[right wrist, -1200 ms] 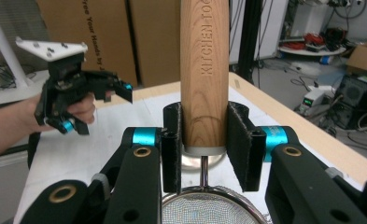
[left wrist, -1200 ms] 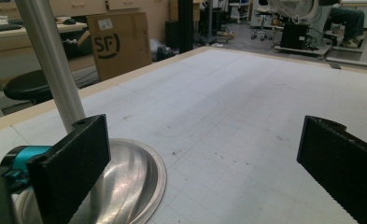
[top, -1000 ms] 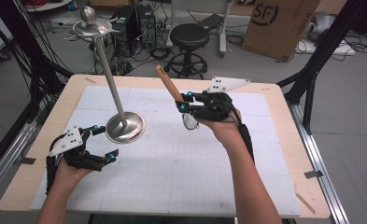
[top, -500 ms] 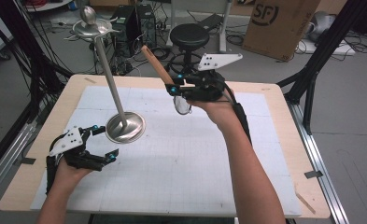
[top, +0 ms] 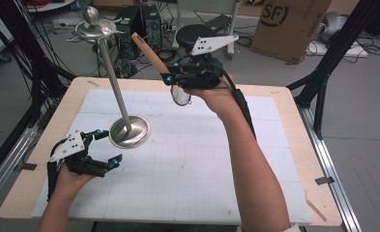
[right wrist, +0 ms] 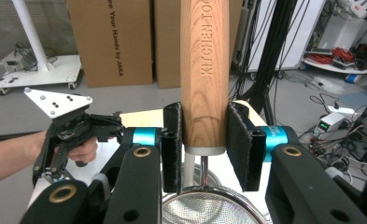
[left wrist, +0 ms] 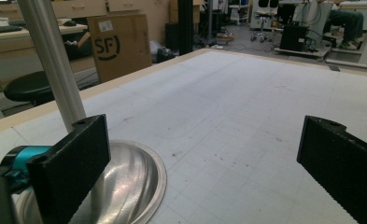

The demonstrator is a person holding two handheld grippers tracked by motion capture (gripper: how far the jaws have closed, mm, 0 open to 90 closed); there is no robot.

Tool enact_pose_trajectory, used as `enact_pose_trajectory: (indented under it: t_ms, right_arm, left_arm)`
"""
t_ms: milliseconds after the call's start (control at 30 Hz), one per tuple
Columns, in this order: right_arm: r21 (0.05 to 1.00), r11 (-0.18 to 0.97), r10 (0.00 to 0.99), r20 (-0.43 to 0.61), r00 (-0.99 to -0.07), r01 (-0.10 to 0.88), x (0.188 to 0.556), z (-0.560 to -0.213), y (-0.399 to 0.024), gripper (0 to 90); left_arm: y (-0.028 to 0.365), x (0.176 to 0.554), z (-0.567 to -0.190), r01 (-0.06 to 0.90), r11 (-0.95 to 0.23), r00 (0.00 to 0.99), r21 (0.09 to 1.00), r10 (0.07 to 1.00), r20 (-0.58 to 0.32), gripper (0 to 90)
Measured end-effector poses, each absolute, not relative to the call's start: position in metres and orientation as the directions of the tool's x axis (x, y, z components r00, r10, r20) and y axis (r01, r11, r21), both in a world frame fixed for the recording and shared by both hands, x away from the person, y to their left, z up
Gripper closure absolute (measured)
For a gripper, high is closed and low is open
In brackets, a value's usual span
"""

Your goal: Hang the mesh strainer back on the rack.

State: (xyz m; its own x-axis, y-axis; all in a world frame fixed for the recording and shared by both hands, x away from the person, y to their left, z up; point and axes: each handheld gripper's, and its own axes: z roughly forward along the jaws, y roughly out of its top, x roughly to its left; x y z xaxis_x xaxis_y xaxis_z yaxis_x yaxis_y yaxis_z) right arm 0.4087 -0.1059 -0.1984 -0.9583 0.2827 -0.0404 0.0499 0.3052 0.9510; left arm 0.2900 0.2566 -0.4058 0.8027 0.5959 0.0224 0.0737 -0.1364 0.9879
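A small strainer with a wooden handle [top: 148, 50] and a round mesh bowl [top: 180, 95] is clamped in my right gripper [top: 170, 79], held high over the table's far side. In the right gripper view the pads press on both sides of the handle [right wrist: 204, 70], just above the mesh [right wrist: 209, 210]. The handle tip points up and left toward the dish on top of a tall metal stand [top: 96, 29]. Its round base [top: 129, 131] rests on the white mat. My left gripper [top: 109, 146] lies open beside that base [left wrist: 125, 186], jaws wide with nothing between them.
The stand's pole [left wrist: 55, 60] leans up just left of the left gripper. The table's wooden border [top: 284, 101] frames the mat. A black stool [top: 197, 34], computer cases and a cardboard box [top: 289, 24] stand beyond the far edge.
My right hand has lifted the strainer higher and carried it away and leftward, closer to the stand's top. The left gripper has stayed put.
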Motion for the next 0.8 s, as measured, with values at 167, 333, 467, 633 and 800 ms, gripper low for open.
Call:
enact_pose_trajectory:
  t_ms: [167,333,467,633,800]
  right_arm:
    - [0.949,0.31,0.287,-0.037,-0.957,0.056,0.416,-0.192,-0.1,68.3]
    - [0.949,0.309,0.29,-0.034,-0.957,0.059,0.422,-0.188,-0.092,68.3]
    - [0.947,0.315,0.298,-0.035,-0.954,0.063,0.425,-0.188,-0.087,68.3]
    - [0.938,0.341,0.294,-0.048,-0.955,0.057,0.425,-0.186,-0.078,68.3]
    - [0.935,0.35,0.283,-0.05,-0.958,0.054,0.426,-0.186,-0.072,68.3]
  left_arm:
    - [0.256,0.29,-0.406,0.075,-0.135,0.8,0.988,0.599,0.021,3.2]
    - [0.255,0.29,-0.407,0.076,-0.138,0.805,0.988,0.593,0.021,3.2]
    - [0.256,0.289,-0.405,0.073,-0.136,0.803,0.988,0.596,0.023,3.2]
    - [0.257,0.289,-0.405,0.073,-0.137,0.804,0.988,0.594,0.023,3.2]
    - [0.257,0.289,-0.405,0.072,-0.137,0.804,0.988,0.595,0.024,3.2]
